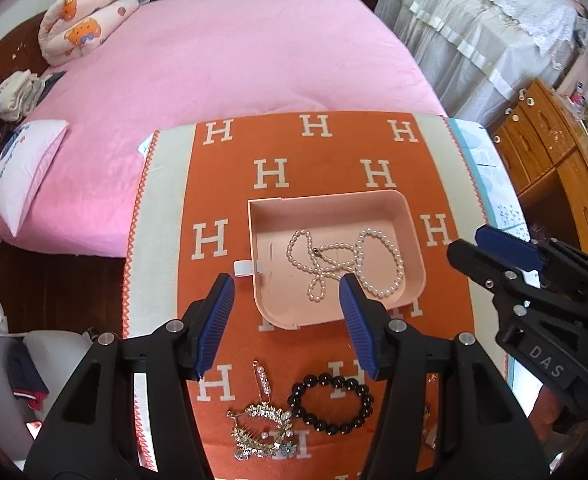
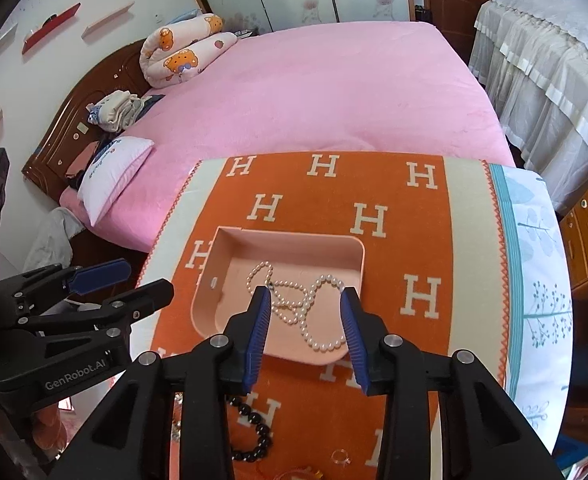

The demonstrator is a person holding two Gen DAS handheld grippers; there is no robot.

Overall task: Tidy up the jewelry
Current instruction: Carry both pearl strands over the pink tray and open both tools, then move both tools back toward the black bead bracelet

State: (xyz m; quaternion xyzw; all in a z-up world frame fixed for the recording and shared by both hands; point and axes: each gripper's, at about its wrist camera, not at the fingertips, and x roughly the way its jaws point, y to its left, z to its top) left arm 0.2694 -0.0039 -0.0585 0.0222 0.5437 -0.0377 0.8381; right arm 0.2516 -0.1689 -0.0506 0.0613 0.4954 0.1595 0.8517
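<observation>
Pearls (image 1: 344, 260) lying in tray (image 1: 410, 216); black bracelet (image 1: 333, 404), comb (image 1: 260, 428), clip (image 1: 263, 378) waiting on desk (image 1: 166, 220); both grippers (image 1: 286, 320) (image 2: 306, 332) hovering, fingers wide, empty

Orange H-patterned cloth (image 1: 278, 216) under pink tray (image 1: 414, 236).

One pink tray (image 1: 412, 216) sits at the centre of one orange cloth (image 1: 230, 184) and holds one pearl necklace (image 1: 348, 258). At six o'clock from the tray lie one black bead bracelet (image 1: 333, 403), one pearl hair clip (image 1: 263, 380) at its nine o'clock, and a gold rhinestone heap (image 1: 260, 430) at seven o'clock whose piece count cannot be told, while the right wrist view adds one small clear ring (image 2: 340, 457) at its six o'clock edge. There are two grippers, the left gripper (image 1: 286, 320) and the right gripper (image 2: 306, 332), each with two blue-padded fingers standing apart.
</observation>
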